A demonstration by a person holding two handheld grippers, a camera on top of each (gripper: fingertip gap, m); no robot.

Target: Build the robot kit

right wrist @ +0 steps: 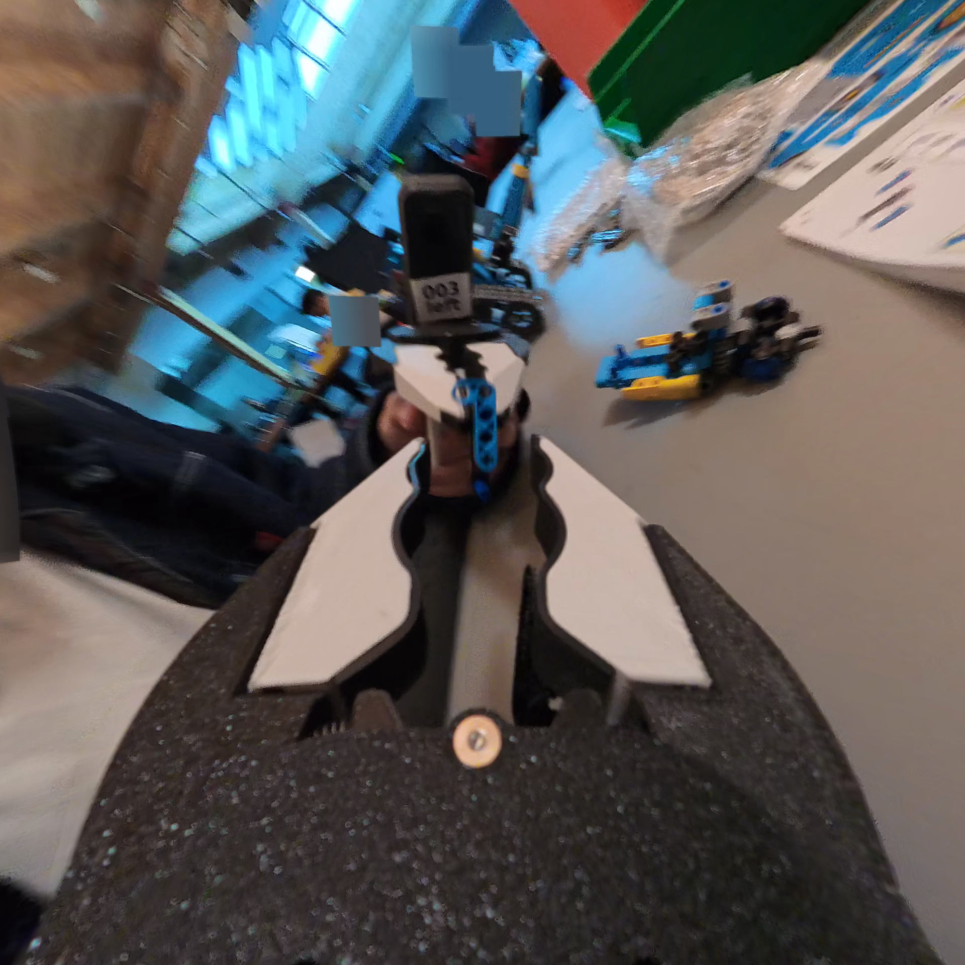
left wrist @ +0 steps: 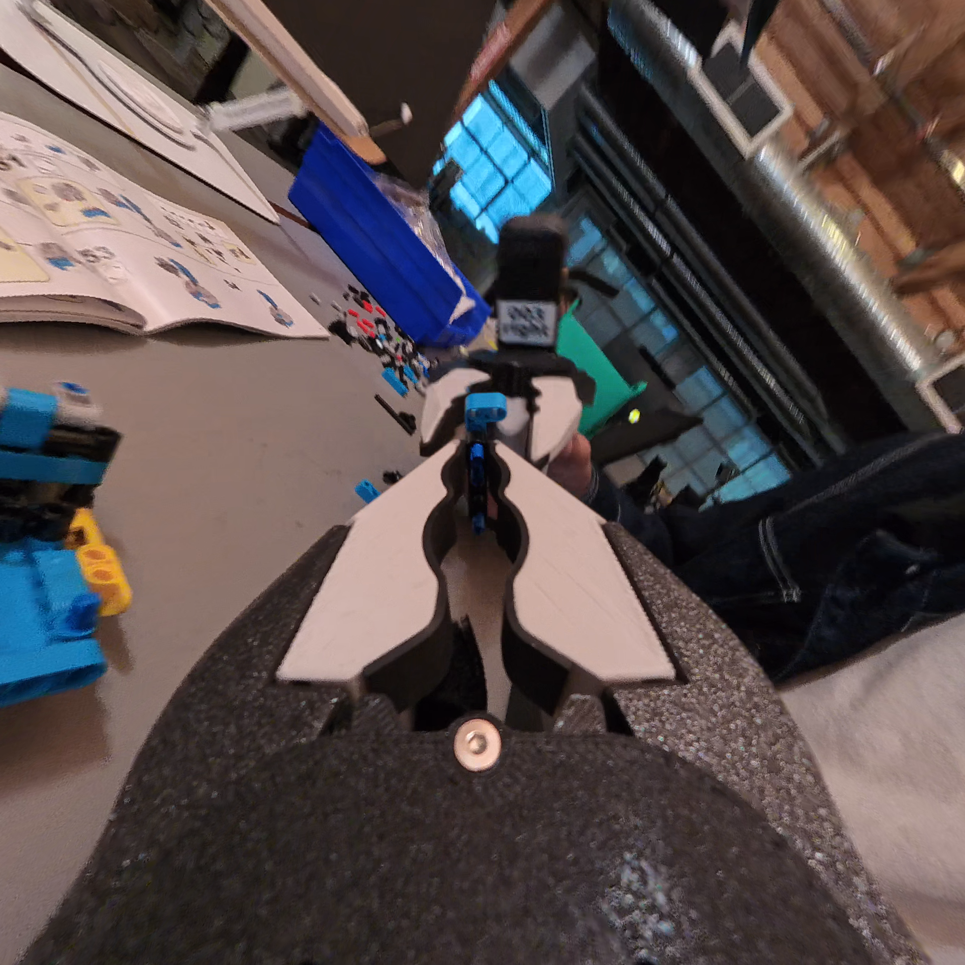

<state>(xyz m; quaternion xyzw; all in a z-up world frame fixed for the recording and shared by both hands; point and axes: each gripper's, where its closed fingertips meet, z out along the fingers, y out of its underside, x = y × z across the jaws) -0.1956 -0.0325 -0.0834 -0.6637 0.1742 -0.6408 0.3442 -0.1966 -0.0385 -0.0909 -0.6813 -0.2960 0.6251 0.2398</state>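
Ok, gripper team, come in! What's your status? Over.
Left gripper shut on blue beam. Right gripper open, facing the beam's free end. Brick model sits apart on the table.

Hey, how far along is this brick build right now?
Done: a partly built blue and yellow model stands on the grey table. In hand: the left gripper is shut on a blue holed beam; the right gripper has a small light-blue piece at its tips, grip unclear. Left: loose pieces lie by the open booklet.
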